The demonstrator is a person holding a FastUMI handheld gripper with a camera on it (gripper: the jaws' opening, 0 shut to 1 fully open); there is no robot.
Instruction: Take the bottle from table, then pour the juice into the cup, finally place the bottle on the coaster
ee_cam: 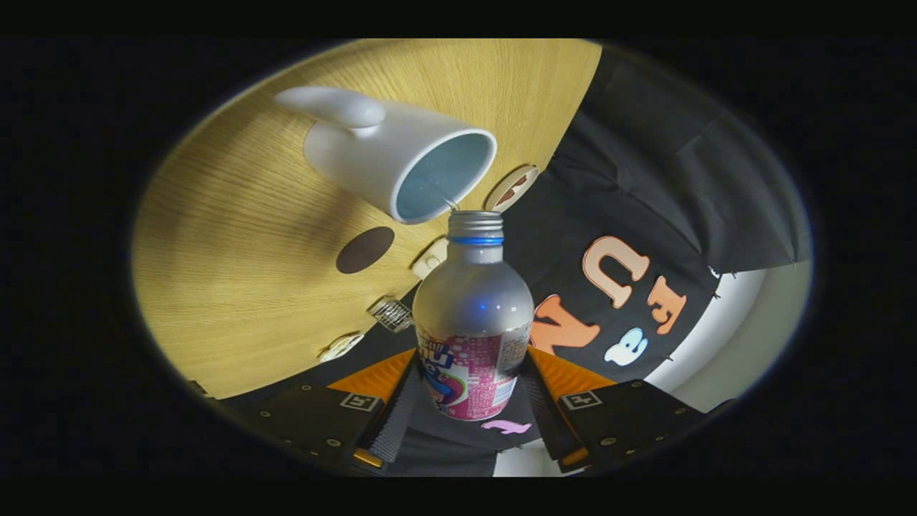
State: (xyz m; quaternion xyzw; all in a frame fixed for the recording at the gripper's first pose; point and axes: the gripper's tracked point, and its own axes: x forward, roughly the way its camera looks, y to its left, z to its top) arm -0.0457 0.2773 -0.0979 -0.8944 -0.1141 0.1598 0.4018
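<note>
Your gripper has both fingers pressed against the sides of the silver metal bottle with the pink and white printed label, clamped at label height. The bottle is held between the fingers with its neck pointing away from you; the threaded mouth is uncapped, with a blue ring just below the thread.

The view is strongly rolled, so the light wood-grain table appears tipped on its side relative to your gripper. The white ceramic cup with a pale blue interior stands on that table, its handle on the side away from the bottle. The bottle's mouth sits just at the cup's rim, close to touching it; whether liquid is passing cannot be judged.

The round dark brown coaster lies flat on the table near the cup, bare. Several small pale objects line the table edge beyond the bottle; their nature cannot be determined.
</note>
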